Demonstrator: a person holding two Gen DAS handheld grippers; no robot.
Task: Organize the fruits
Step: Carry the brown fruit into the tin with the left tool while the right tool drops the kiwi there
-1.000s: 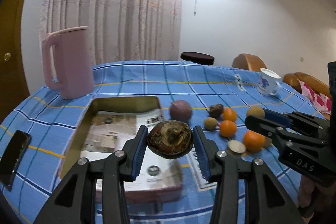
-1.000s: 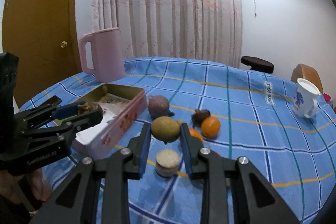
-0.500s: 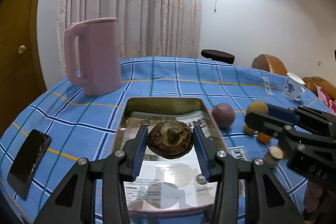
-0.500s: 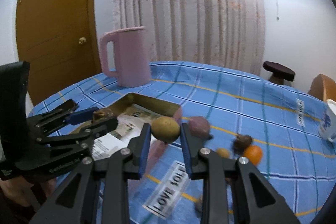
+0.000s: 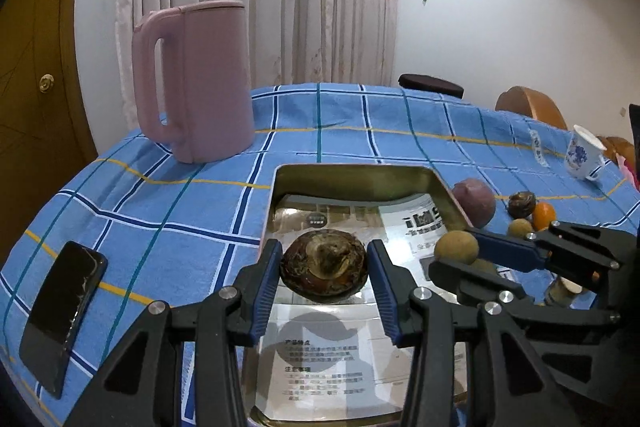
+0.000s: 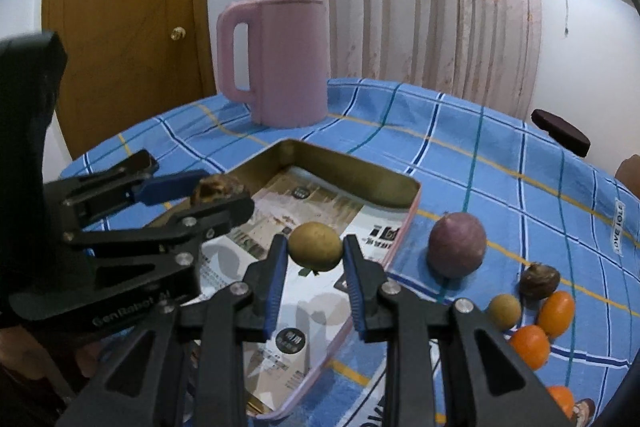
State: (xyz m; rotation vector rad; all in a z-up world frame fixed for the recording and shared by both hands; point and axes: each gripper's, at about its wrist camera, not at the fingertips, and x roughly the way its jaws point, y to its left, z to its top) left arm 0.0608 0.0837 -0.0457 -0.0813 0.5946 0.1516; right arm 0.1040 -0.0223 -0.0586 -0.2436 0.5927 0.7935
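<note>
My left gripper (image 5: 323,269) is shut on a dark brown, flattish fruit (image 5: 323,266) and hangs over the open metal tin (image 5: 352,173), whose floor is lined with printed paper. My right gripper (image 6: 315,255) is shut on a small round yellow-brown fruit (image 6: 315,245), also above the tin (image 6: 352,163), just right of the left gripper (image 6: 222,193). On the blue checked cloth to the tin's right lie a purple fruit (image 6: 456,247), a dark brown fruit (image 6: 539,281), a small tan fruit (image 6: 504,311) and orange fruits (image 6: 556,313).
A tall pink jug (image 5: 196,81) stands behind the tin. A black phone (image 5: 62,311) lies on the cloth at the left edge. A white and blue cup (image 5: 582,157) sits at the far right. A wooden door and curtains are behind the table.
Both grippers have swung left with their fruits, from over the loose fruits to above the tin. The jug now looks nearer. Both grips are unchanged.
</note>
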